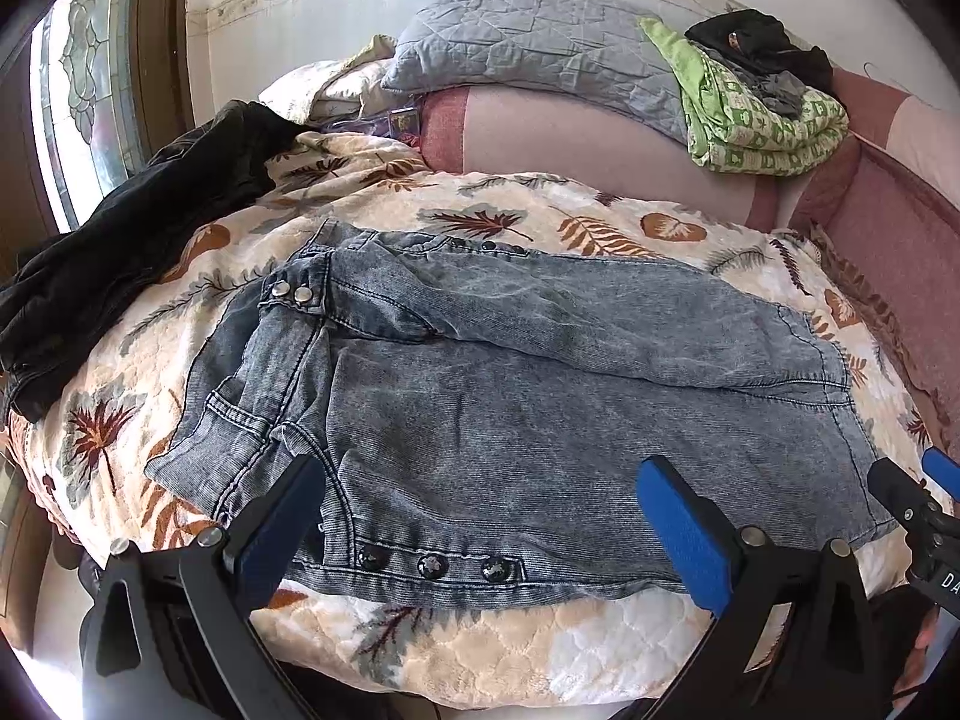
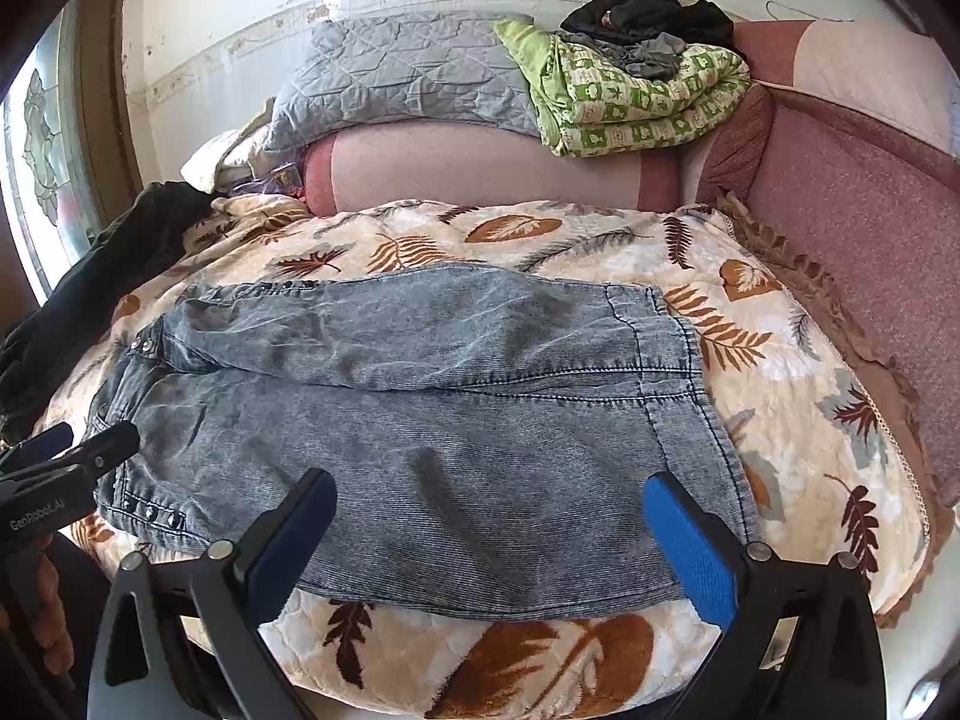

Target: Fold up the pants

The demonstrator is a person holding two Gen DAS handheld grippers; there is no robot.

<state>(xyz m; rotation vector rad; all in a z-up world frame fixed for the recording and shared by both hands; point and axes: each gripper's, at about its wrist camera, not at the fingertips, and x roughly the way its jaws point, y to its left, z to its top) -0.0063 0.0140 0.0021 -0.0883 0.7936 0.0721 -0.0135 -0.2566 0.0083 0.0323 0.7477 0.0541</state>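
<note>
Washed grey-blue denim pants [image 1: 510, 396] lie flat on a leaf-print blanket [image 1: 420, 648], waist to the left, leg hems to the right, one leg lying partly over the other. My left gripper [image 1: 480, 516] is open, hovering over the near edge close to the waist studs. My right gripper [image 2: 489, 540] is open over the near edge of the pants [image 2: 432, 420] toward the hem end. The right gripper's tips show at the right edge of the left wrist view [image 1: 918, 492]; the left gripper shows at the left edge of the right wrist view [image 2: 66, 456]. Neither holds cloth.
A black garment [image 1: 138, 264] lies on the blanket's left side. A pink sofa back [image 2: 480, 168] carries a grey quilt [image 2: 396, 72], a green patterned blanket [image 2: 636, 102] and dark clothes [image 2: 648, 12]. A pink sofa arm [image 2: 870, 222] stands at right. A glass door [image 1: 84, 78] is at left.
</note>
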